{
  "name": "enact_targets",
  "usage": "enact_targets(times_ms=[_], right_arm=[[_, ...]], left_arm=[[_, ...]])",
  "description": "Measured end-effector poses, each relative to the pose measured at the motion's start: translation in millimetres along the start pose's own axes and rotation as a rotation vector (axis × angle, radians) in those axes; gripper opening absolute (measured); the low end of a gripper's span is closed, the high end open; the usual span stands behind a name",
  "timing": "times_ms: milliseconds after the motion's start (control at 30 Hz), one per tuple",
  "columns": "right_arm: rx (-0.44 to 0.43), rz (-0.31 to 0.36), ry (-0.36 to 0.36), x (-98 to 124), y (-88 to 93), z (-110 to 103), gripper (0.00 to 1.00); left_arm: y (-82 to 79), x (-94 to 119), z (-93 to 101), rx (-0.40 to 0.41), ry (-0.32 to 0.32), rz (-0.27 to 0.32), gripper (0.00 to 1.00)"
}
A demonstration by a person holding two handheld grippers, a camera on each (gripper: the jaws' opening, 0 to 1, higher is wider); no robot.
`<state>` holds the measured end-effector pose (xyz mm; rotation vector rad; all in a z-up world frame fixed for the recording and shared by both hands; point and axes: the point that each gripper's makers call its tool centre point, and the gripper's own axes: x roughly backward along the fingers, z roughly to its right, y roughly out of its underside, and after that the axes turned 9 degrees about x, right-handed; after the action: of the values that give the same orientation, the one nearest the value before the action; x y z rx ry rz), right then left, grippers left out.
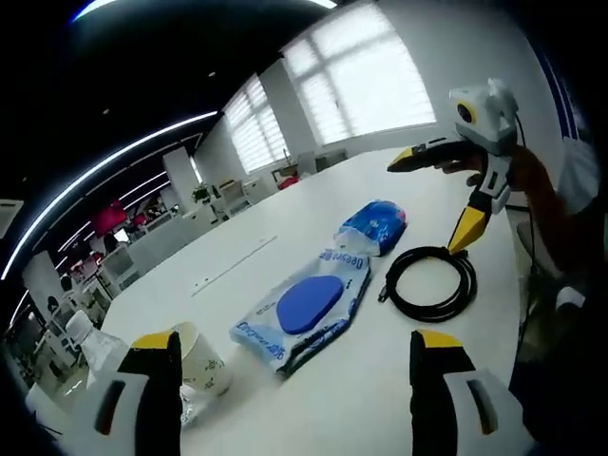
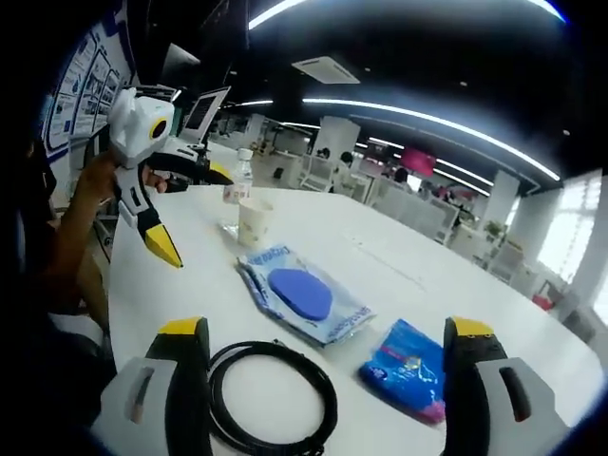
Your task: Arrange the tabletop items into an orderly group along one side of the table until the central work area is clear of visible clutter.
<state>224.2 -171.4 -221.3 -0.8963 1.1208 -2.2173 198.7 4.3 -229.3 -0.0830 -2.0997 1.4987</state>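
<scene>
On the white table (image 1: 237,247) lie a wet-wipes pack with a blue oval lid (image 1: 306,306) (image 2: 299,294), a blue packet (image 1: 375,226) (image 2: 408,366) and a coiled black cable (image 1: 432,283) (image 2: 271,385). A paper cup (image 1: 199,361) (image 2: 254,220) stands near the table's end. My left gripper (image 1: 299,380) is open above the table, the cup beside its left jaw. My right gripper (image 2: 328,370) is open over the cable and the packet. Each gripper, with yellow-tipped jaws apart, appears in the other's view: right (image 1: 435,193), left (image 2: 192,211).
A small plastic bottle (image 2: 242,185) stands behind the cup. A laptop screen (image 2: 204,114) sits at the table's far corner. The person's arm (image 2: 71,237) is at the table edge. Office desks and chairs lie beyond, with windows (image 1: 361,76).
</scene>
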Motion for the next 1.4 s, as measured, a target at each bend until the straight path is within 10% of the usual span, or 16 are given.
enact_targets(times_ms=[1400], right_arm=[[-0.029, -0.014, 0.006, 17.3, 17.3, -7.0, 0.97]], left_arm=[[-2.3, -5.0, 21.6, -0.006, 0.038, 0.02, 1.0]])
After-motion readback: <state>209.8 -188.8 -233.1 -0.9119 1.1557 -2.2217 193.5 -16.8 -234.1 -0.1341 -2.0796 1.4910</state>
